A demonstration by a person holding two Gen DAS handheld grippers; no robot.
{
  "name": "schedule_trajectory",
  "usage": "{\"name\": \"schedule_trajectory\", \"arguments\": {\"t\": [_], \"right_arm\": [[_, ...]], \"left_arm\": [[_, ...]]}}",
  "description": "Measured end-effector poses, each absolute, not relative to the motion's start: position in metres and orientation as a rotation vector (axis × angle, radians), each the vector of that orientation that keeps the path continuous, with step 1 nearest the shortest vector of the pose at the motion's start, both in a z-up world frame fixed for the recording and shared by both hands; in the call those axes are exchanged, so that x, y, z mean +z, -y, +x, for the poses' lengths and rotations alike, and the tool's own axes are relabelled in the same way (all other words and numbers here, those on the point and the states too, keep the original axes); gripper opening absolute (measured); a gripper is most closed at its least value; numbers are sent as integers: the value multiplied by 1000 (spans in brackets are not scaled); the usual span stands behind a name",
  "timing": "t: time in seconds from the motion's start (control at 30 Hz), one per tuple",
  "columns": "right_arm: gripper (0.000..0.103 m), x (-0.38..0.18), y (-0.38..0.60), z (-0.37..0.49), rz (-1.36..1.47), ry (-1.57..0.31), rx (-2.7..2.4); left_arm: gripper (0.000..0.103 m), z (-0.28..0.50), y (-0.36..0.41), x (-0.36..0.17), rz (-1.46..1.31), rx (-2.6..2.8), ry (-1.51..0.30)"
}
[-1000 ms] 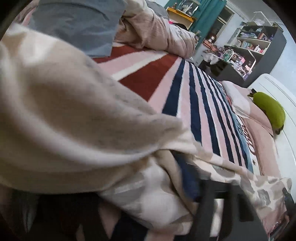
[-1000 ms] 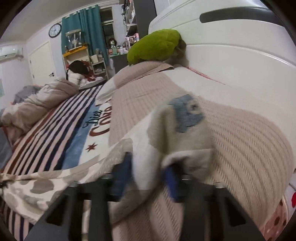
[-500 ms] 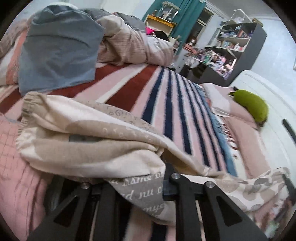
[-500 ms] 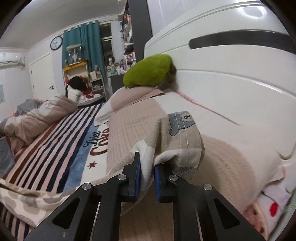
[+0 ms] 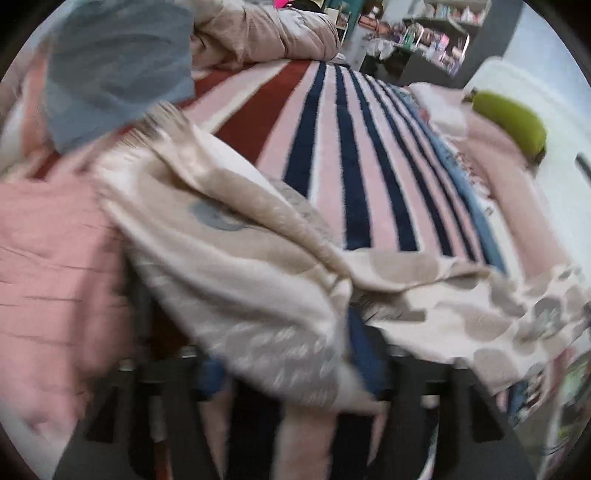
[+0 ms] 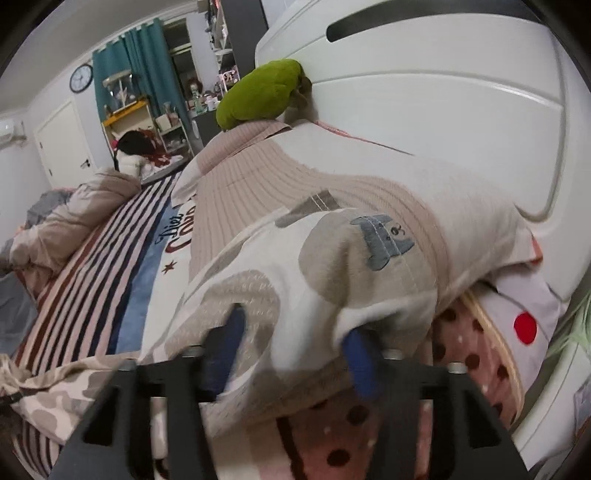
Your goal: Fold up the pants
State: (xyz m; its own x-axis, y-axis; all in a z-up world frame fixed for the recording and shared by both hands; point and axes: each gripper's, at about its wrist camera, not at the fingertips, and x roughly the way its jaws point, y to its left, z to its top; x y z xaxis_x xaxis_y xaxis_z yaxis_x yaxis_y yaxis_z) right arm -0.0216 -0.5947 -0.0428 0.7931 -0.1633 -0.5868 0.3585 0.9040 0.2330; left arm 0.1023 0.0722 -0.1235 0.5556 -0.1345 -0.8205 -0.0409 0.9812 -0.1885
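The pants (image 5: 236, 258) are cream and beige with grey patches and stretch across the striped bed. In the left wrist view their waistband end drapes over my left gripper (image 5: 288, 369), whose blue pads stand apart with cloth lying between and over them. In the right wrist view the leg end (image 6: 332, 273), with a small blue bear patch, lies over my right gripper (image 6: 295, 347). Its blue pads are spread wide, with the cloth loose across them.
A striped blanket (image 5: 343, 155) covers the bed. A pink ribbed pillow (image 6: 280, 192) and a green plush (image 6: 262, 96) lie by the white headboard (image 6: 443, 92). A blue-grey garment (image 5: 114, 70) and a bunched duvet (image 5: 266, 29) lie at the far end. A polka-dot cushion (image 6: 461, 354) is under the leg end.
Both grippers have opened: half a second ago each was pinched on the pants, now the pads stand apart and the cloth lies loose. The left view is blurred from motion.
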Motion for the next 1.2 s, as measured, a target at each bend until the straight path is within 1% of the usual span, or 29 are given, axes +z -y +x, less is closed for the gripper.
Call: {"name": "schedule_trajectory", "arguments": {"t": [0.13, 0.2, 0.3, 0.4, 0.5, 0.57, 0.63, 0.87, 0.97, 1.03, 1.2], "right_arm": [[56, -40, 583, -46, 307, -570, -321], [56, -36, 573, -55, 290, -545, -315], [56, -29, 558, -65, 288, -507, -270], [56, -21, 546, -65, 299, -487, -203], [57, -15, 531, -62, 278, -483, -161], [58, -15, 523, -57, 272, -489, -143], [58, -14, 519, -53, 273, -494, -124], [58, -22, 512, -38, 302, -514, -87], [58, -26, 511, -35, 295, -528, -86], [58, -29, 513, -36, 299, -534, -89], [59, -28, 513, -41, 308, -518, -81]], "left_arm": [[68, 77, -79, -90, -131, -39, -924], [69, 71, -83, -73, -129, -43, -881], [69, 81, -83, -63, -156, -106, -860], [68, 102, -71, -75, -164, -175, -911], [61, 126, -57, -101, -95, -164, -997], [61, 139, -55, -114, -88, -145, -1040], [61, 150, -57, -119, -74, -126, -1039], [61, 203, -80, -118, -75, -9, -945], [65, 198, -90, -109, -92, 30, -897], [76, 182, -99, -98, -126, 23, -863], [79, 125, -107, -77, -221, -41, -838]]}}
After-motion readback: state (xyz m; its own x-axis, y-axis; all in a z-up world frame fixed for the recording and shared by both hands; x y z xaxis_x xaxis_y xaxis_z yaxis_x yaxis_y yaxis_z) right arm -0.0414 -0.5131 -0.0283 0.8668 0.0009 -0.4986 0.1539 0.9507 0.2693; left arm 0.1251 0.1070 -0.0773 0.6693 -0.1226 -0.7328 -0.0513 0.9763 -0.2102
